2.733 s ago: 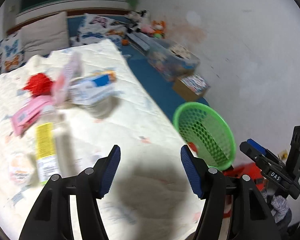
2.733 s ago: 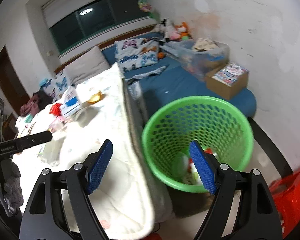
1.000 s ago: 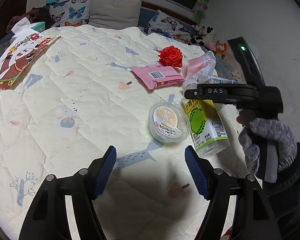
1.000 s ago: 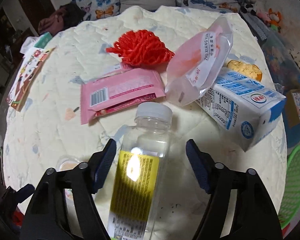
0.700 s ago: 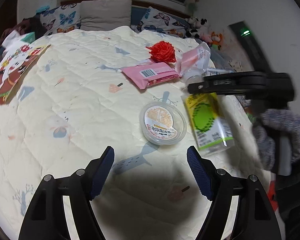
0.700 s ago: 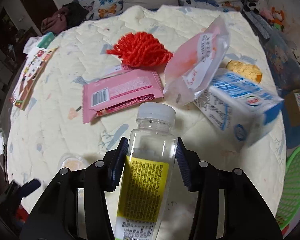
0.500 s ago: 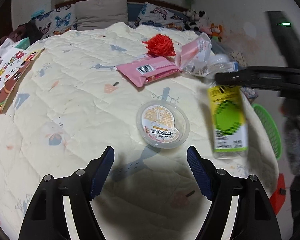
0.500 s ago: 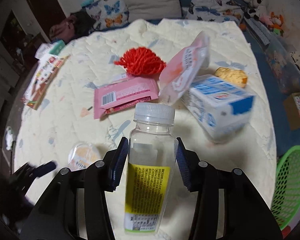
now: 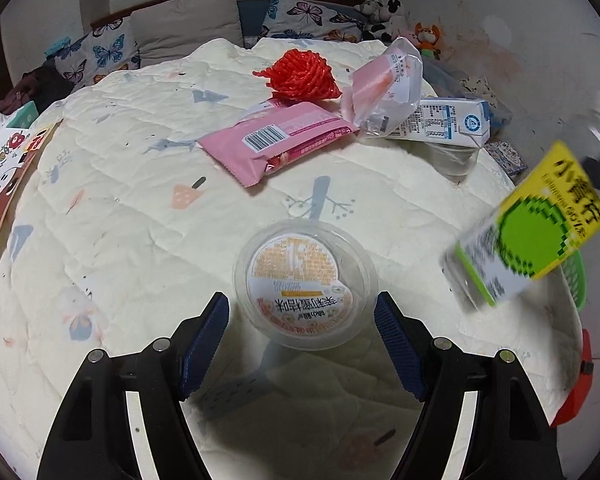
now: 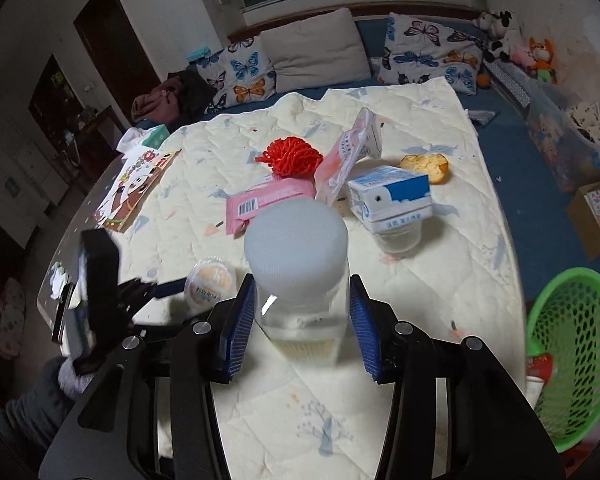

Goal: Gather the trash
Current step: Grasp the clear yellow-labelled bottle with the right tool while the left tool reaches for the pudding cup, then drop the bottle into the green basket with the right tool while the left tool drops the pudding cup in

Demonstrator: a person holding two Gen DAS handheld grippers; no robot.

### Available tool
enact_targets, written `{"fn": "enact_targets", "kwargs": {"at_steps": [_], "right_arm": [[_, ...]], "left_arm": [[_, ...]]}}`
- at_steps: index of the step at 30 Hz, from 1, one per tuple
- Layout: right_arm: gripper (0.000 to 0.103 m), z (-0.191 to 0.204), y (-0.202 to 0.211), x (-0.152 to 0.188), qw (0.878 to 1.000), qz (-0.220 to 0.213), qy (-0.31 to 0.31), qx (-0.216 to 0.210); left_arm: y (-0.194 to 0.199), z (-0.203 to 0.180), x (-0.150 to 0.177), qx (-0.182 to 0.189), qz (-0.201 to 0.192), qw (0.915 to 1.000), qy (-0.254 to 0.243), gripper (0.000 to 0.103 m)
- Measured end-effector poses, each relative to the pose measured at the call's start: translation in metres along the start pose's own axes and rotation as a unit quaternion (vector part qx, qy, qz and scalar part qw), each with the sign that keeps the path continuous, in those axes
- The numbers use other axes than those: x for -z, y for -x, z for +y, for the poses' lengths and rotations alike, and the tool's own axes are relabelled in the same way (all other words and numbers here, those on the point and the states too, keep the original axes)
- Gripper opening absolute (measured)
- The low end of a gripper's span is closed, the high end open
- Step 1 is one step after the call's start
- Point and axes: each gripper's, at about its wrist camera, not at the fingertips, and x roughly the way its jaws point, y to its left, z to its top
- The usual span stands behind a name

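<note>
Bottle (image 10: 300, 276) sits clamped in the right gripper (image 10: 302, 320) jaws, above the quilted table (image 10: 440, 280). Left gripper (image 9: 300, 344) jaws stand apart, flanking the lidded cup (image 9: 305, 282). Green basket (image 10: 572, 344) stands beside the table.

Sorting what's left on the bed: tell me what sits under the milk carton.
The milk carton rests on a clear plastic cup, tilted. The cup's rim and inside are covered by the carton, so its contents cannot be seen.
</note>
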Motion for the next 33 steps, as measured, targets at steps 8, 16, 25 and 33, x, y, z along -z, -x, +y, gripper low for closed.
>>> {"fn": "enact_targets", "kwargs": {"at_steps": [8, 16, 25, 33], "right_arm": [[0.046, -0.011, 0.034, 0.01, 1.0, -0.022, 0.004, 0.008], [0.046, -0.039, 0.062, 0.021, 0.998, -0.038, -0.014, 0.039], [0.046, -0.1, 0.109, 0.033, 0.99, -0.079, -0.071, 0.093], [0.046, -0.174, 0.131, 0.049, 0.973, -0.096, -0.134, 0.162]], "left_arm": [[-0.006, -0.004, -0.002, -0.003, 0.002, 1.0, -0.004, 0.071], [-0.011, -0.006, -0.003, -0.015, 0.006, 0.9998, -0.011, 0.064], [0.001, -0.007, 0.0, -0.011, 0.0, 0.9999, -0.012, 0.063], [0.028, -0.031, -0.007, 0.033, -0.016, 0.9992, -0.013, 0.063]]}}
